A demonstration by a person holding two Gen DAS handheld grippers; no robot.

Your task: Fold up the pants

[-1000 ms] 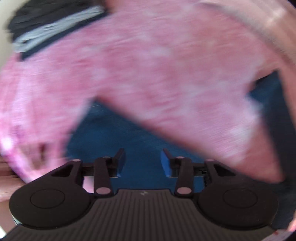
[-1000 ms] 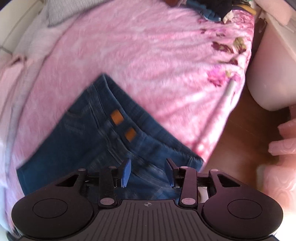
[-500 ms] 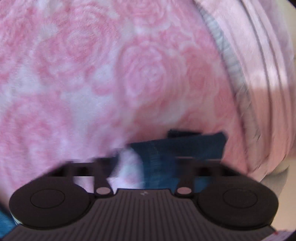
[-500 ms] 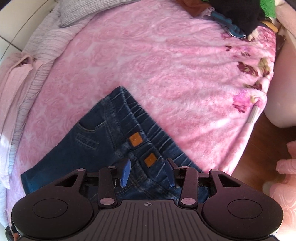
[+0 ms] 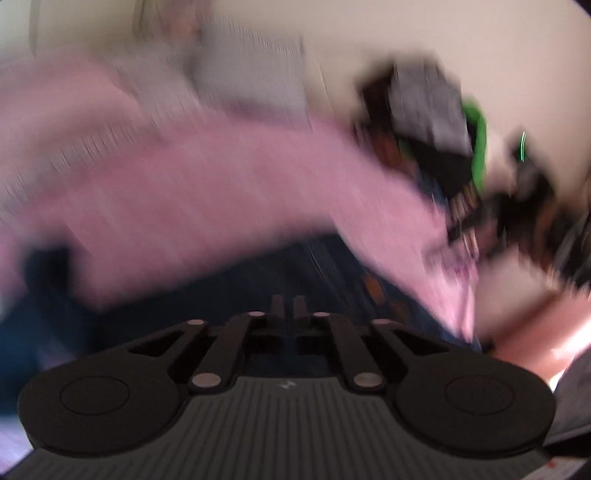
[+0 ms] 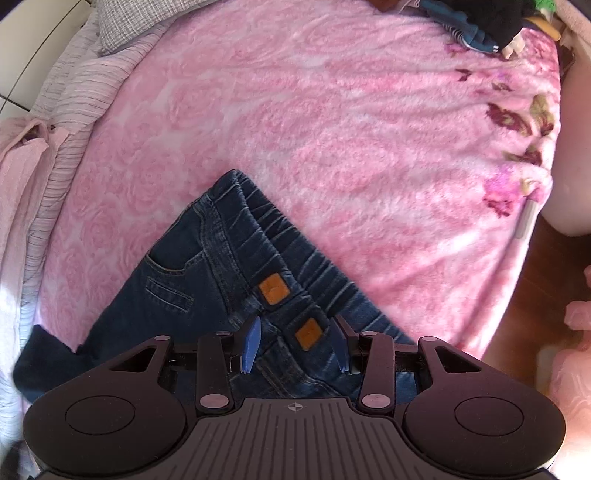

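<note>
A: What do the left tongs (image 5: pixel 289 306) do?

B: Their jaws stand nearly together, with only a thin slit between them, and they are closing. The view from the left wrist is very blurred. Dark blue cloth of the pants (image 5: pixel 314 273) lies around the tips, but I cannot tell if the pads press on it.

A: And the right tongs (image 6: pixel 295 345)?

B: They are about half open and point steeply down over the pants (image 6: pixel 207 280). One blue fingertip (image 6: pixel 251 343) is on each side of the lower orange patch (image 6: pixel 307 333). The waistband is between the jaws, but the pads do not press it; nothing is gripped.

A: Where are the pants?

B: They lie on the bed, on the pink blanket (image 6: pixel 332 129) with a rose pattern, at the near side of it. The waistband runs slanting, and a second orange patch (image 6: pixel 273 290) sits just above the first. A back pocket shows to the left.

A: What is further out?

B: A striped pale sheet (image 6: pixel 70 107) lies along the left edge of the blanket, and a grey checked pillow (image 6: pixel 125 26) is at the far left corner. A heap of dark clothes (image 6: pixel 491 22) sits at the far right corner. I see no box or basket; the clothes lie loose on the bed.
</note>
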